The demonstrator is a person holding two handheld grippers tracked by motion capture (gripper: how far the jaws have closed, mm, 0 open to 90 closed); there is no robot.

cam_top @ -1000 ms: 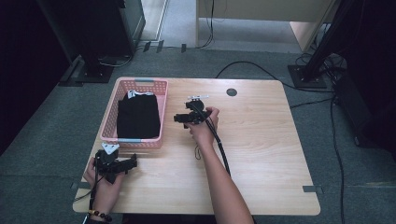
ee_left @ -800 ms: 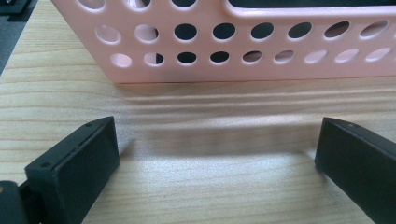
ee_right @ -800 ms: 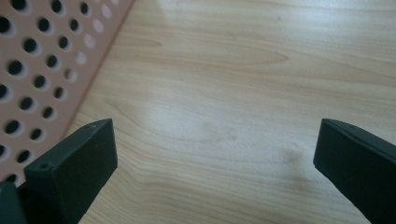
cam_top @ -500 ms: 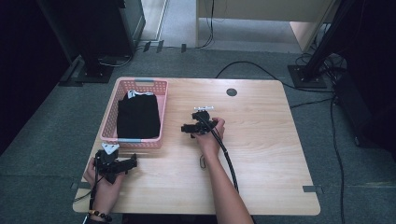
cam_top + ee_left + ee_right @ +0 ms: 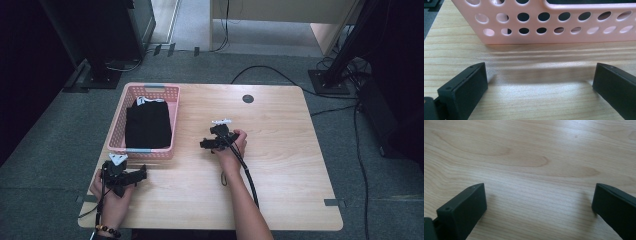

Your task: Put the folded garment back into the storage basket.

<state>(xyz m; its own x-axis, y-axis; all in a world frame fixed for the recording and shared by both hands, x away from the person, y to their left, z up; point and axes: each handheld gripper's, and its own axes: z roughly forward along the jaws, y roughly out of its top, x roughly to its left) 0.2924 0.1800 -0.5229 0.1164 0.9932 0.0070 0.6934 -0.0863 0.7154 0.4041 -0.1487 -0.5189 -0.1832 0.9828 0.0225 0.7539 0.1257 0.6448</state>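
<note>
High view showing pink basket point(image 5: 116, 131) sitting at tabletop point(image 5: 280, 170) left, black cloth point(image 5: 147, 125) lying folded inside, left gripper point(image 5: 142, 173) resting just beside basket, right gripper point(image 5: 204, 144) hovering mid-tabletop, both with fingers spreading wide, holding nothing.

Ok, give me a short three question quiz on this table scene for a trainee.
1. True or false: the black garment lies inside the pink basket.
2. Which tool is nearer the basket? A) left tool B) right tool
3. Fill in: both tools' jaws stand ____ over the bare wooden table.

Key: 1 true. 2 A: in the left gripper view the basket's holed wall sits just beyond the jaws. 3 open, with nothing between them.
</note>
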